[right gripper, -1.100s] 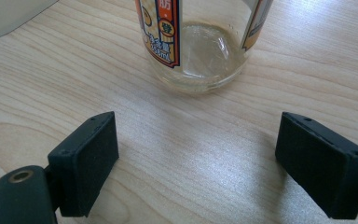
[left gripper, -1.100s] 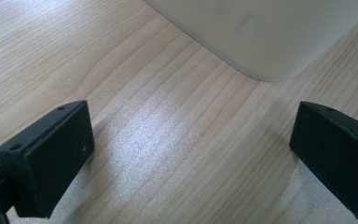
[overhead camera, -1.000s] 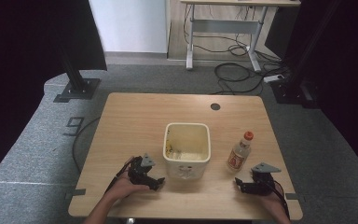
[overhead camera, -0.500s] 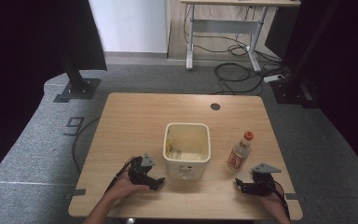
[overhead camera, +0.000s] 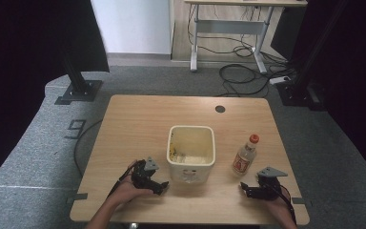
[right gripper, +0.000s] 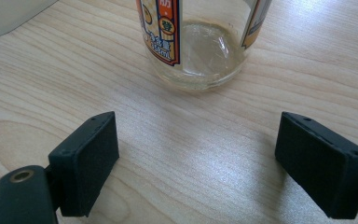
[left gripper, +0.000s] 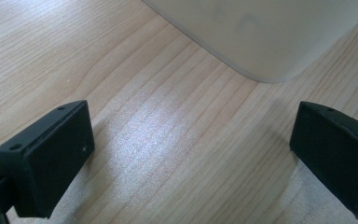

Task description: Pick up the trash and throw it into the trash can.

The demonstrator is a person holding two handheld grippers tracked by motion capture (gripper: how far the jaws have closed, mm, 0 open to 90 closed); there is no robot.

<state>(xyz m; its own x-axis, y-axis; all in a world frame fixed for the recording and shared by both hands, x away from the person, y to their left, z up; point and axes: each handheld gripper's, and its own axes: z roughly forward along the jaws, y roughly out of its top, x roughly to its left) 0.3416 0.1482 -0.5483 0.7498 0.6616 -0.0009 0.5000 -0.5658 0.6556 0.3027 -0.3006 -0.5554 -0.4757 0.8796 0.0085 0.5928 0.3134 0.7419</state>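
Bottle (overhead camera: 244, 158) with an orange cap stands upright on the desk (overhead camera: 138, 119), near its right edge and just beside the cream bin (overhead camera: 191, 151). Right tool (overhead camera: 252, 191) rests near the front edge, jaws wide, with the bottle's base just ahead of them. Left tool (overhead camera: 158, 185) lies near the front edge too, jaws wide, close to the bin's corner.

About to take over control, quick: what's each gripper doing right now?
Left gripper: open, holding nothing, near the bin.
Right gripper: open, empty, facing the bottle.
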